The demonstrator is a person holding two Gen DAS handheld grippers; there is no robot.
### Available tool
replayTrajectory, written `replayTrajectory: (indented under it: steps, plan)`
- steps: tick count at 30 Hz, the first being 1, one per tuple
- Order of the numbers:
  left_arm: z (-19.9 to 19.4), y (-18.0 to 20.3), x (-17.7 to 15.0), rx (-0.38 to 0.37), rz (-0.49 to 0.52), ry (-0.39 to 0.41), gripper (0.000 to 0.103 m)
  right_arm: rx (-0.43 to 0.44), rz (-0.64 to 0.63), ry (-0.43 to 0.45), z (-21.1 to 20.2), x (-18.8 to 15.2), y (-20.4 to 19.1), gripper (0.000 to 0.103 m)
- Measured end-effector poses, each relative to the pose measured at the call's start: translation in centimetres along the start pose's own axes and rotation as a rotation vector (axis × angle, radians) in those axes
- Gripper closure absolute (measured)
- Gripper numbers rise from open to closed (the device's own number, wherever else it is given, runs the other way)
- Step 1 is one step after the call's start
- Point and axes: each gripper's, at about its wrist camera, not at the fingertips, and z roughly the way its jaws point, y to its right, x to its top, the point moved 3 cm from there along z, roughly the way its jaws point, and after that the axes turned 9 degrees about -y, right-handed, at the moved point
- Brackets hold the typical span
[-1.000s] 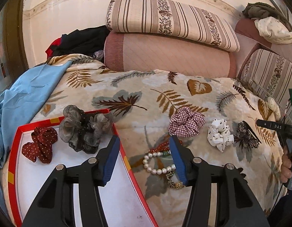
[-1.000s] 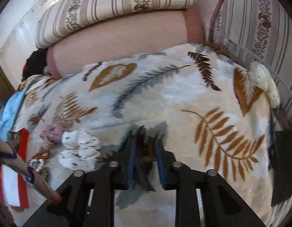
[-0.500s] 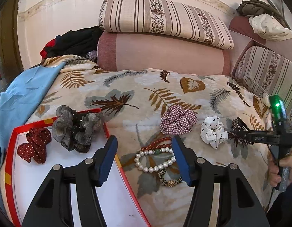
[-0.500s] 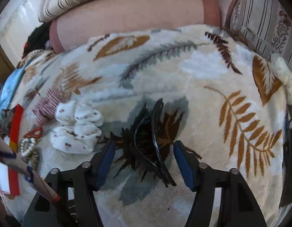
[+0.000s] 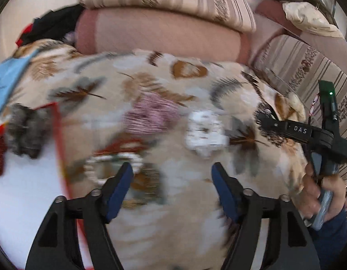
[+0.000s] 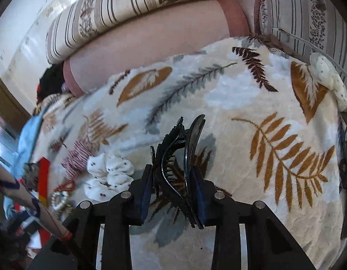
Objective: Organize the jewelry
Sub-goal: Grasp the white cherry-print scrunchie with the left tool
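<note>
- Leaf-print blanket (image 6: 241,94) covers the bed, with striped cushions (image 6: 133,6) farthest back.
- Nearest, the right gripper (image 6: 173,193) is closing on the black claw clip (image 6: 180,157), which half a second ago lay loose between wide jaws; it seems ready to lift.
- Left of the clip: white scrunchie (image 6: 108,175), plaid scrunchie (image 6: 76,157), then the red-rimmed tray (image 5: 58,135).
- Beside the tray, the left gripper (image 5: 171,189) is opening, empty, above the blurred pearl bracelet (image 5: 115,164).

We see a leaf-patterned blanket (image 6: 252,94) spread over a sofa, a pink bolster (image 6: 151,45) under a striped cushion (image 6: 133,2), and a pale wall (image 6: 14,29) behind, in daylight.
</note>
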Motion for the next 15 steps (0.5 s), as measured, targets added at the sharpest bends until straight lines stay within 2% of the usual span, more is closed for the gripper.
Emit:
replayTrajectory:
  steps: [1,3,7,10,12,13,14,15]
  plan:
    - [0.8,1.1,0.5,-0.011,-0.011,-0.021,0.02,0.012,0.005,0.007,-0.3,0.1,0.1,0.067]
    - [2.3,2.9,1.6,-0.016,-0.006,-0.05,0.018,0.028,0.011,0.018,-0.9,0.1,0.1,0.067]
    - [5.9,6.0,3.5,0.074,0.042,-0.099,0.018,0.06,0.017,0.037,-1.8,0.2,0.3,0.067]
    - [8.9,6.7,4.4,0.191,0.064,-0.123,0.018,0.074,0.019,0.041,-2.0,0.4,0.4,0.067]
    - [10.1,6.6,4.6,0.217,0.064,-0.13,0.018,0.086,0.022,0.041,-2.1,0.4,0.5,0.067]
    - [10.6,6.6,4.6,0.219,0.064,-0.129,0.023,0.092,0.021,0.043,-2.2,0.5,0.5,0.067]
    - [10.9,6.5,4.5,0.225,0.064,-0.124,0.032,0.095,0.019,0.044,-2.2,0.6,0.4,0.067]
    - [11.0,6.4,4.4,0.23,0.063,-0.122,0.061,0.099,0.018,0.044,-2.2,0.6,0.4,0.067]
